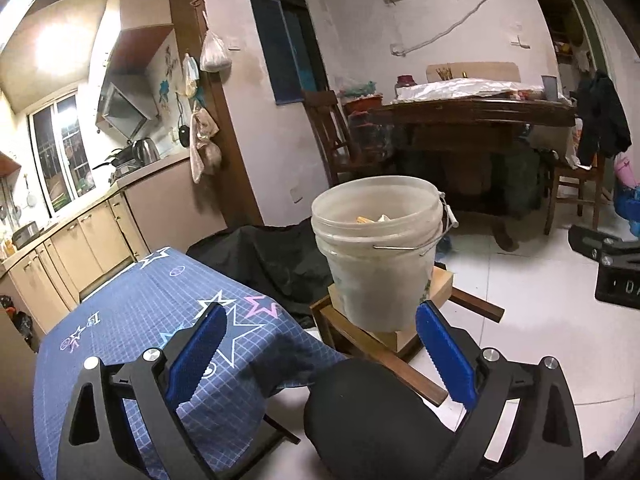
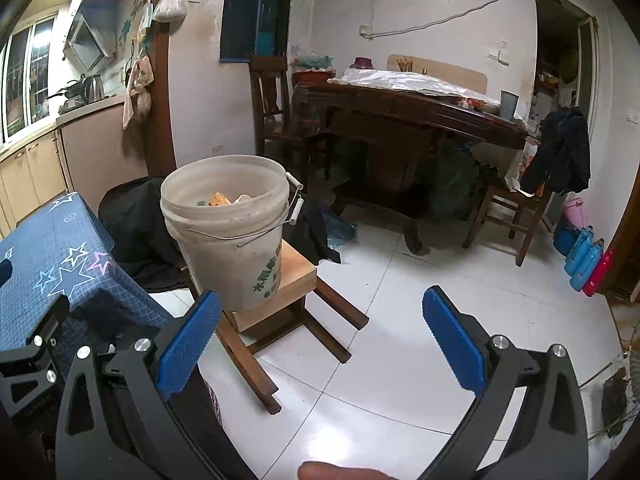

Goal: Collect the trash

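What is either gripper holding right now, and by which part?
Nothing. The left gripper and the right gripper are both open with nothing between their pads. The white bucket sits ungrasped on the wooden stool.

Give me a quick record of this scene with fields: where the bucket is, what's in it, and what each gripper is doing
bucket: white plastic bucket standing upright on a wooden stool
contents: a few scraps, orange and pale, low inside
table: blue star-pattern cloth, beside the stool
left gripper: jaws open, empty
right gripper: jaws open, empty
floor: white tiles
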`<state>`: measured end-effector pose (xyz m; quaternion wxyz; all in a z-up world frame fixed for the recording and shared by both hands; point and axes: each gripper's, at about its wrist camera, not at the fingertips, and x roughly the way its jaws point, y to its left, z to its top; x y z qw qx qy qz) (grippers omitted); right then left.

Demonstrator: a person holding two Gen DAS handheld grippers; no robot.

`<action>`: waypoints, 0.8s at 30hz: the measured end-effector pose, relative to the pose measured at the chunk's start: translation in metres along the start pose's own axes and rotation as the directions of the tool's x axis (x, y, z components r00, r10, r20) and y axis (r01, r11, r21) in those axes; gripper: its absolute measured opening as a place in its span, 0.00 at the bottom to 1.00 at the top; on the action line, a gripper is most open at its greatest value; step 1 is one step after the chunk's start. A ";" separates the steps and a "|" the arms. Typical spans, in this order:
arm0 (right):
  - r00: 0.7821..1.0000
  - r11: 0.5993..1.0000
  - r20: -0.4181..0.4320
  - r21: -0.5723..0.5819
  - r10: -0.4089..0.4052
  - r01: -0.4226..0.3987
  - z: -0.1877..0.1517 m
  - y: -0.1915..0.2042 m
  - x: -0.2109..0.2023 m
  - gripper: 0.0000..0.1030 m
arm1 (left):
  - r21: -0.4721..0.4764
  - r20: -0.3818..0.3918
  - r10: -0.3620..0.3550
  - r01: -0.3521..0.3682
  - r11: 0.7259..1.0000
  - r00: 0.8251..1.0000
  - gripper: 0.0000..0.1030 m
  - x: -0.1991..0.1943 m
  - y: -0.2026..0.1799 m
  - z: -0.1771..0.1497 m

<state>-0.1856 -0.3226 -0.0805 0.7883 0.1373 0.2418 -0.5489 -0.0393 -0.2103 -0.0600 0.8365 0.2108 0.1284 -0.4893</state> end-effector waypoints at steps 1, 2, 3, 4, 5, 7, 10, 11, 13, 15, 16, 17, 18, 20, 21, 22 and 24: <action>1.000 1.000 0.001 0.000 0.000 0.000 0.000 0.000 0.000 0.95 | -0.002 0.004 0.002 -0.002 1.000 1.000 0.93 -0.001 0.001 0.001; 1.000 1.000 0.002 -0.001 0.002 -0.002 0.000 0.000 0.000 0.95 | -0.005 0.009 0.003 -0.003 1.000 1.000 0.93 -0.003 0.002 0.002; 1.000 1.000 0.001 -0.002 0.004 -0.004 0.000 0.000 0.000 0.95 | -0.010 0.017 0.003 -0.002 1.000 1.000 0.93 -0.005 0.003 0.004; 1.000 1.000 0.001 -0.003 0.005 -0.005 -0.001 0.000 0.000 0.95 | -0.013 0.025 0.003 -0.003 1.000 1.000 0.93 -0.007 0.004 0.006; 1.000 1.000 0.001 -0.003 0.005 -0.005 -0.001 0.000 0.000 0.95 | -0.017 0.034 0.006 -0.006 1.000 0.999 0.93 -0.009 0.005 0.008; 1.000 1.000 0.000 -0.006 0.007 -0.007 -0.001 0.000 0.001 0.95 | -0.025 0.049 0.015 -0.014 1.000 0.999 0.93 -0.013 0.006 0.010; 1.000 1.000 -0.004 -0.010 0.009 -0.009 -0.002 0.002 0.002 0.95 | -0.024 0.058 0.037 -0.035 0.999 0.998 0.93 -0.014 0.005 0.009; 1.000 1.000 -0.006 -0.011 0.010 -0.010 -0.002 0.002 0.002 0.95 | -0.024 0.053 0.028 -0.026 0.999 0.998 0.93 -0.013 0.005 0.009; 1.000 1.000 -0.005 -0.011 0.010 -0.010 -0.003 0.002 0.002 0.95 | -0.030 0.062 0.023 -0.021 0.999 0.998 0.93 -0.017 0.005 0.010; 1.000 1.000 -0.004 -0.007 0.012 -0.012 -0.002 0.002 0.002 0.95 | -0.046 0.052 -0.001 0.004 0.999 0.999 0.93 -0.020 0.009 0.019; 1.000 1.000 0.000 -0.003 0.015 -0.015 -0.002 0.002 0.001 0.95 | -0.049 0.042 -0.018 0.020 0.999 0.999 0.93 -0.021 0.011 0.027; 1.000 1.000 0.005 0.000 0.018 -0.018 -0.002 0.002 -0.001 0.95 | -0.055 0.041 -0.012 0.014 0.998 0.999 0.93 -0.022 0.013 0.032; 1.000 1.000 0.018 0.003 0.020 -0.020 -0.001 0.000 -0.004 0.95 | -0.066 0.049 -0.007 0.011 0.998 0.999 0.95 -0.024 0.016 0.036; 0.999 1.000 0.046 0.015 0.017 -0.018 0.002 -0.002 -0.010 0.95 | -0.083 0.066 0.005 0.001 0.997 0.998 0.95 -0.029 0.019 0.040; 0.998 1.000 0.057 0.021 0.017 -0.018 0.003 -0.004 -0.013 0.95 | -0.090 0.070 0.011 -0.005 0.996 0.997 0.95 -0.030 0.019 0.040; 0.998 0.999 0.063 0.026 0.018 -0.020 0.004 -0.006 -0.014 0.95 | -0.094 0.073 0.012 -0.005 0.996 0.997 0.95 -0.031 0.019 0.040; 0.997 0.999 0.070 0.034 0.017 -0.020 0.004 -0.008 -0.015 0.95 | -0.090 0.071 0.014 -0.007 0.996 0.997 0.95 -0.032 0.017 0.038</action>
